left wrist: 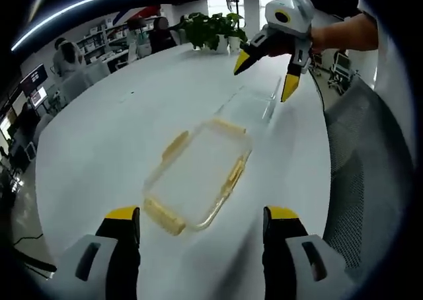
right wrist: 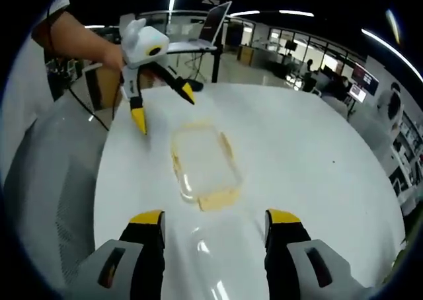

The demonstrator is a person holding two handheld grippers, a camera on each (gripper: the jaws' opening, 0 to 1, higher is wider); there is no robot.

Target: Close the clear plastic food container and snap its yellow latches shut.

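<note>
A clear plastic container piece (left wrist: 198, 174) with yellow latches folded out on its sides lies flat on the white table (left wrist: 99, 148). Just beyond it lies a second, fainter clear piece (left wrist: 254, 105). My left gripper (left wrist: 201, 221) hovers open just short of the latched piece. My right gripper (left wrist: 266, 75) hangs open above the faint piece, held by a hand. In the right gripper view the latched piece (right wrist: 205, 164) lies ahead of my open right gripper (right wrist: 215, 221), glints of the faint piece (right wrist: 200, 246) show between its jaws, and the left gripper (right wrist: 164, 107) is open past the piece's far end.
Potted plants (left wrist: 211, 29) stand at the table's far edge. A grey mesh chair (left wrist: 363, 168) sits close to the table's side, also seen as the chair (right wrist: 53, 201). A laptop (right wrist: 215, 22) stands on a stand beyond the table. People sit at desks in the background.
</note>
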